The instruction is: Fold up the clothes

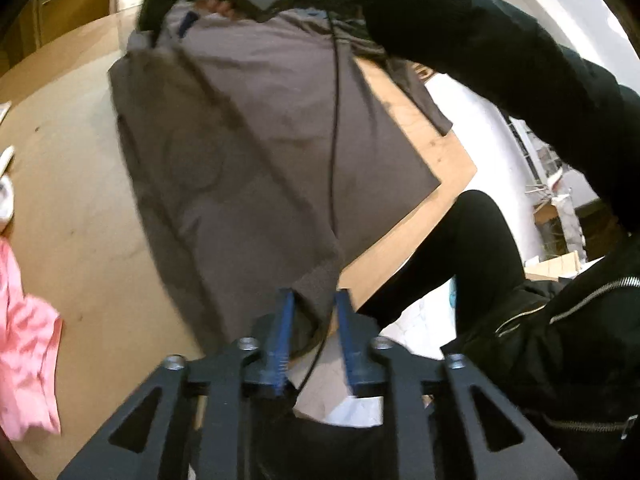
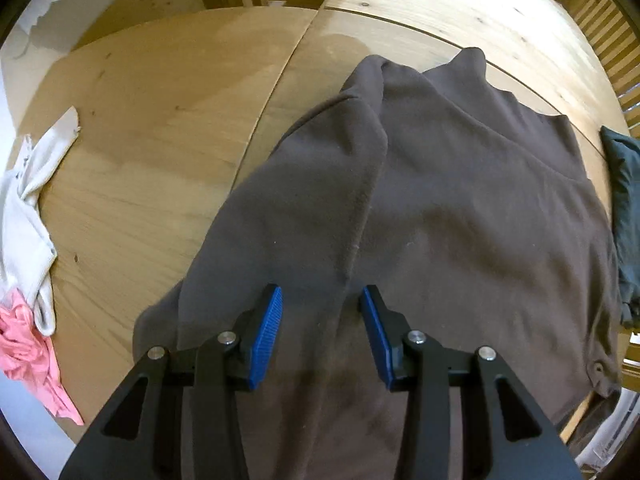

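My left gripper [image 1: 313,300] points down at the near hem of the grey-brown garment [image 1: 256,140], its jaws parted with a corner of cloth and a thin black cable [image 1: 335,120] between the blue pads, which I cannot see pressing on it; the garment lies spread on the wooden desk [image 1: 80,200], stretching toward twelve o'clock; my right gripper [image 2: 320,300] hangs straight over the same garment [image 2: 460,220], jaws apart and holding nothing, a fold ridge running up between them; pink cloth [image 2: 28,352] and white cloth [image 2: 28,208] lie at nine o'clock; a dark green cloth [image 2: 626,208] at three o'clock.
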Demonstrator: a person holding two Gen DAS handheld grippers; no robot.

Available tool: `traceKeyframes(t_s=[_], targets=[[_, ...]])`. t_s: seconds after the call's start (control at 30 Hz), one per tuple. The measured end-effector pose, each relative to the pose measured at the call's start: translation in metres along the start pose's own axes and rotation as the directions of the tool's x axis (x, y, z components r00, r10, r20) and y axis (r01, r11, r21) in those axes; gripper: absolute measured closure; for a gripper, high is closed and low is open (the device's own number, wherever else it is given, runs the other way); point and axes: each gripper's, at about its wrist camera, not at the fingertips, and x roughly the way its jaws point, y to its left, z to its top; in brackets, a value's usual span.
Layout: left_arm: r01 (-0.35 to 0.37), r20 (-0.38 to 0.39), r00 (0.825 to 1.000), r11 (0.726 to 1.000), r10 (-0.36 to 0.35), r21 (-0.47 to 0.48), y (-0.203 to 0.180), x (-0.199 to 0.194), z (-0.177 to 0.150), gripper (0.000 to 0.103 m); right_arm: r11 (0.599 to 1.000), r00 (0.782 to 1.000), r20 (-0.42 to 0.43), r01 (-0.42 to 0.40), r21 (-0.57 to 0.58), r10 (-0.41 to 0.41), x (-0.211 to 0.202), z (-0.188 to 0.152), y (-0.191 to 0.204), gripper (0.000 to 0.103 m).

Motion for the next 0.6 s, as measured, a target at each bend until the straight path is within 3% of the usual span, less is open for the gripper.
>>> traceKeyframes(t_s=[0.13,0.23,0.37,0.47,0.6], targets=[[-0.101,-0.012,0.995,0.993,0.100,-0.065,0.020,-0.025,-0.029,0.069,0.999,0.999,0.018,-0.046,0.017,0.046,-0.006,-0.007,-0.013,0.067],[-0.188,0.006,0.982,0.977,0.190,-0.097,0.047,-0.046,-0.024,0.069,0.995,0.993,0.072,-0.097,0.028,0.094,-0.019,-0.010,-0.024,0.067],[-0.286,0.115,0.949,0.956,0.292,-0.070,0.083,-0.054,0.041,0.069,0.979,0.976,0.135,-0.185,0.083,0.173,-0.028,-0.012,-0.044,0.066],[-0.337,0.199,0.919,0.940,0.339,-0.048,0.112,-0.040,0.097,0.069,0.978,0.972,0.145,-0.197,0.072,0.185,-0.026,-0.011,-0.050,0.066],[-0.327,0.175,0.927,0.943,0.333,-0.060,0.157,0.008,0.153,0.069,0.974,0.967,0.144,-0.220,0.045,0.212,-0.021,-0.009,-0.054,0.065]])
